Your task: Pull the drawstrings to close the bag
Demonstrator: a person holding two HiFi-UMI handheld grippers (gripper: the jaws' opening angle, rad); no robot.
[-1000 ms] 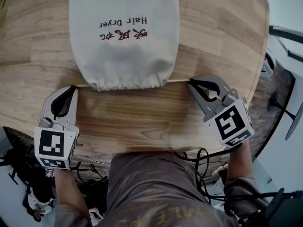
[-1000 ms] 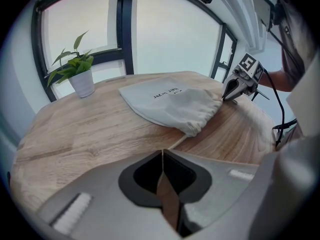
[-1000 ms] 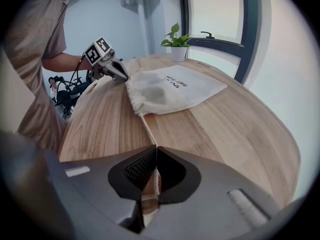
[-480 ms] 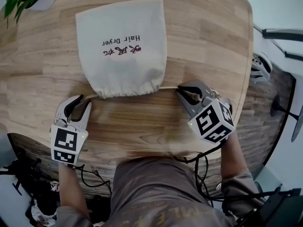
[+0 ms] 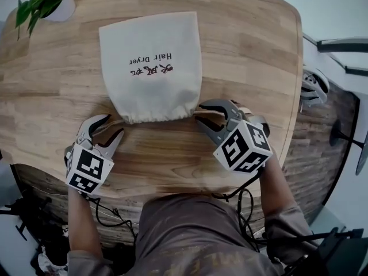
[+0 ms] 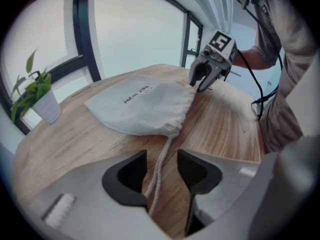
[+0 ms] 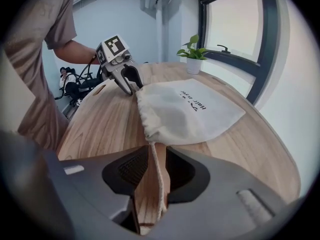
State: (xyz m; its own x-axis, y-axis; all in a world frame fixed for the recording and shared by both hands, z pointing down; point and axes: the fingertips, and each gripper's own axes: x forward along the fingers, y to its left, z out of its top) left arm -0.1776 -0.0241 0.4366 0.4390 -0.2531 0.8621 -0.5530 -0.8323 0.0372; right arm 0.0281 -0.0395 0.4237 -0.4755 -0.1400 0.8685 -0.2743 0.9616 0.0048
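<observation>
- The drawstring bag (image 5: 150, 68) is off-white cloth, printed "Hair Dryer" beside red and black characters.
- It lies flat on the wooden bench (image 5: 253, 50), near the middle. Its mouth is gathered into tight puckers on the edge nearest the person.
- What is inside the bag cannot be seen.
- A cord comes out at each end of the gathered mouth: the left drawstring (image 6: 159, 170) and the right drawstring (image 7: 157, 176), both lying on the wood.
- The left gripper (image 6: 161, 159) sits just beside the bag's left corner. Its jaws stand apart and the left drawstring runs loose between them.
- The right gripper (image 7: 157, 154) is at the bag's right corner. Its jaws have just been opening and now stand apart, with the right drawstring between them, unclamped.
- A white pot (image 5: 62, 7) holding a green plant stands at the far left corner of the bench, well apart from the bag.
</observation>
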